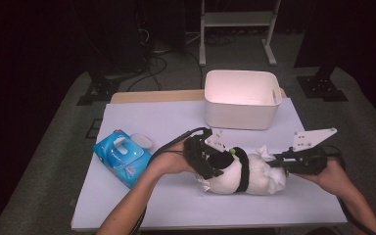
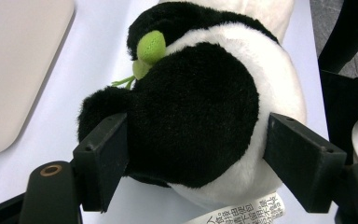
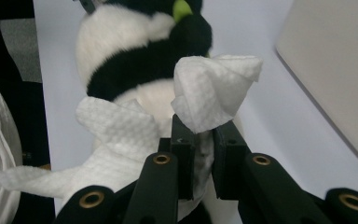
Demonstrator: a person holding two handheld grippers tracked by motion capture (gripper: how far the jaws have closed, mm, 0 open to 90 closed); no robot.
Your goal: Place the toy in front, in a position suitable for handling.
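Observation:
A black-and-white plush panda [image 1: 245, 177] with a small green sprig lies on its side at the middle of the white table. My left gripper [image 1: 215, 164] clamps its left end. In the left gripper view both pads press into the fur of the panda [image 2: 200, 107], one on the black patch and one on the white flank. My right gripper [image 1: 274, 166] comes in from the right, shut on a crumpled white wipe [image 3: 214, 88] that rests against the panda [image 3: 135, 51]. More of the wipe [image 1: 276, 183] bunches around the toy's right end.
A blue pack of wet wipes [image 1: 121, 156] lies at the left with its white lid [image 1: 142, 141] flipped up. A white plastic bin [image 1: 241, 115] stands at the back, just behind the toy. A metal stand and cables sit on the floor beyond the table.

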